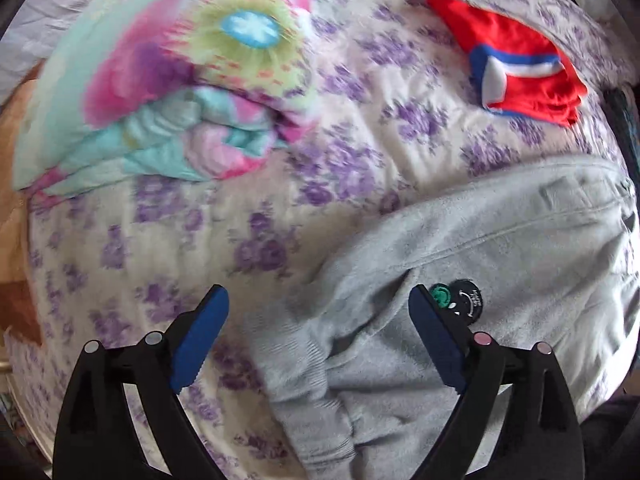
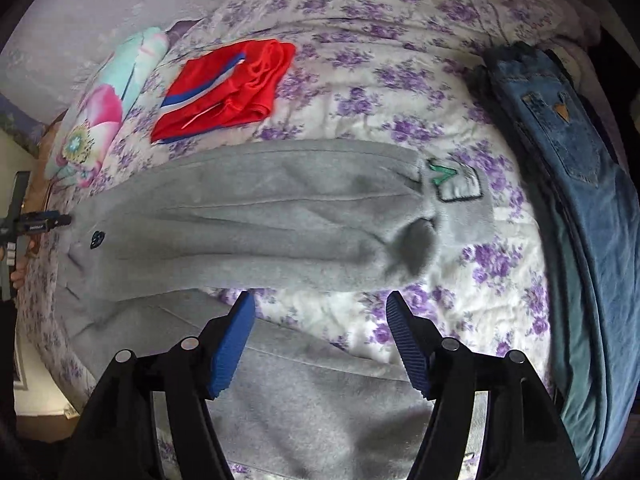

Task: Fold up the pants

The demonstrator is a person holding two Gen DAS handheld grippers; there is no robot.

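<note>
In the left wrist view, the left gripper (image 1: 318, 300) hangs with its blue-padded jaws spread wide and nothing between them, poised just above the ribbed cuff end of the grey sweatpants (image 1: 460, 280), which lie across the lower right of the floral bedspread (image 1: 160, 248). A small round dark patch (image 1: 466, 298) with a green mark sits on the grey fabric just beside the right-hand finger. Up and to the left, a tie-dye bundle (image 1: 168, 92) in pink, teal and yellow rests on the bedspread, and at the upper right lies a red garment (image 1: 516, 60) with blue and white stripes, well apart from the grey pants. In the right wrist view, the right gripper (image 2: 320, 308) is likewise wide open and holds nothing; it hovers over the gap between the two legs of the grey sweatpants (image 2: 260, 216), one leg stretched crosswise through the middle of the view, the other running beneath the fingers. An embroidered green-and-black logo (image 2: 452, 182) shows near the right end of the upper leg. The red garment (image 2: 224, 92) lies beyond the pants, the tie-dye bundle (image 2: 104, 108) to its left, and folded blue jeans (image 2: 568, 168) lie along the right edge of the bedspread (image 2: 420, 100). The left gripper (image 2: 44, 222) shows at the far left edge, too small to judge.
</note>
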